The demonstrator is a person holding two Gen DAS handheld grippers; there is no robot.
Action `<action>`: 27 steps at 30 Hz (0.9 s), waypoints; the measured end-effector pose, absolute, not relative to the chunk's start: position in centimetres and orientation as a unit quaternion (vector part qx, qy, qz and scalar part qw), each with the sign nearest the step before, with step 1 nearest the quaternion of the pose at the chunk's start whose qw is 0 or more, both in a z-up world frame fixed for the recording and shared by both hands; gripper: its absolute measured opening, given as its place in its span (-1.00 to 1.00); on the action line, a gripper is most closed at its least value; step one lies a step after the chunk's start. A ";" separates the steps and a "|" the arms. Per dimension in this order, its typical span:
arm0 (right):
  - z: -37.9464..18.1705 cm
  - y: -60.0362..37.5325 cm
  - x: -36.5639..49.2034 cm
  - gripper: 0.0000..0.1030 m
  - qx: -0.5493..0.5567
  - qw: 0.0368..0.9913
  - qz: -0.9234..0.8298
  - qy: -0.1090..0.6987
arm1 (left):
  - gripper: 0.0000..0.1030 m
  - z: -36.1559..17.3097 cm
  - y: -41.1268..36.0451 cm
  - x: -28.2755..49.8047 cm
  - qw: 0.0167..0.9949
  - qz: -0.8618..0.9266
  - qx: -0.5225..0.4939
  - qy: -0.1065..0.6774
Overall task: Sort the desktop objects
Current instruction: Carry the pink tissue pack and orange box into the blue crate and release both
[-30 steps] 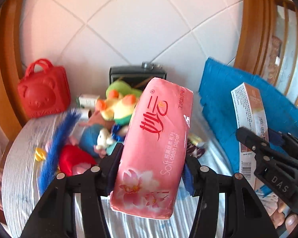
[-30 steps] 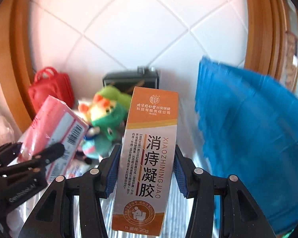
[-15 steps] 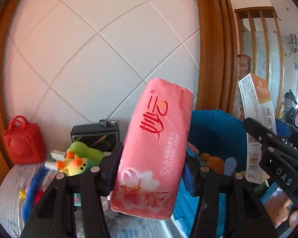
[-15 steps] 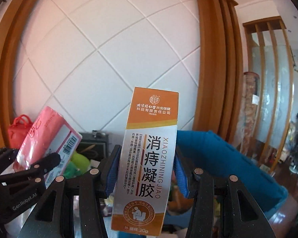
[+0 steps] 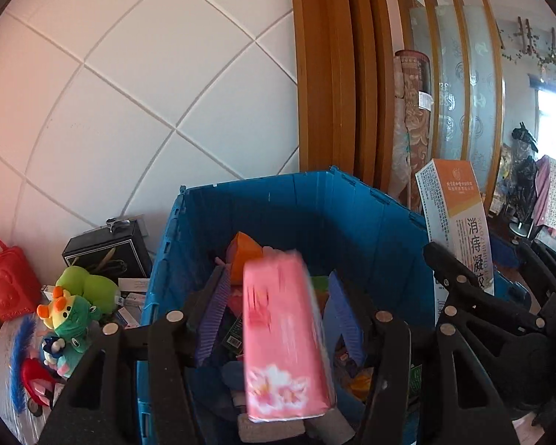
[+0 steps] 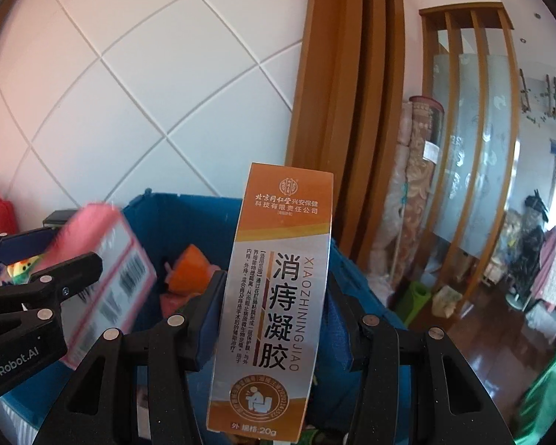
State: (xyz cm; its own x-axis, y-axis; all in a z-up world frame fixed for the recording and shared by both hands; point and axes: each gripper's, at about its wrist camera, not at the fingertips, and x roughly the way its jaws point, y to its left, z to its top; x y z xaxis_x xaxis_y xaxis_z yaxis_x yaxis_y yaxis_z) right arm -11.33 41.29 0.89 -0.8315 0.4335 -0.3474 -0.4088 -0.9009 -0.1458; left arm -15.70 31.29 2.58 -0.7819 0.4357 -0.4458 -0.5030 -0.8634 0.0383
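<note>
So the left gripper (image 5: 278, 319) has its jaws spread wide, and the pink tissue pack (image 5: 283, 337) sits blurred between them, not touching either pad, right above the open blue bin (image 5: 315, 215) that's full of stuff. The right gripper (image 6: 274, 319) has its jaws pinching the orange-and-silver ointment box (image 6: 278, 296), held upright over the same bin. Plush frog toy (image 5: 74, 319) and red bear bag (image 5: 5, 282) are on the tabletop left of the bin.
</note>
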 end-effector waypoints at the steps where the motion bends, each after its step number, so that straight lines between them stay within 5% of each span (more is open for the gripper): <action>1: 0.8 42.2 -11.2 -0.05 -0.196 0.219 0.955 -0.030 | 0.12 2.4 31.9 -15.7 0.249 0.940 -0.219 0.080; 10: -0.3 45.6 -11.3 -0.02 -0.218 0.221 0.950 -0.017 | 0.30 1.9 33.4 -15.7 0.235 0.941 -0.229 0.082; 14: -0.4 45.9 -10.9 0.82 -0.216 0.222 0.951 -0.018 | 0.31 1.6 33.3 -15.6 0.231 0.941 -0.235 0.081; 17: -0.3 45.9 -10.2 0.97 -0.206 0.219 0.954 -0.017 | 0.31 1.4 32.6 -15.2 0.228 0.941 -0.237 0.075; 27: 0.7 42.8 -7.6 1.00 -0.136 0.160 0.978 -0.009 | 0.31 1.9 24.4 -12.7 0.165 0.969 -0.181 0.021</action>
State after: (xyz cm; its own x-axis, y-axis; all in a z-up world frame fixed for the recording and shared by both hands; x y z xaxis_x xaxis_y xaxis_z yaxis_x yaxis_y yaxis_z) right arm -7.64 42.76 0.72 -0.9118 0.3159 -0.2624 -0.3108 -0.9485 -0.0618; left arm -12.70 24.41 1.88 -0.8802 0.3118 -0.3578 -0.3273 -0.9448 -0.0182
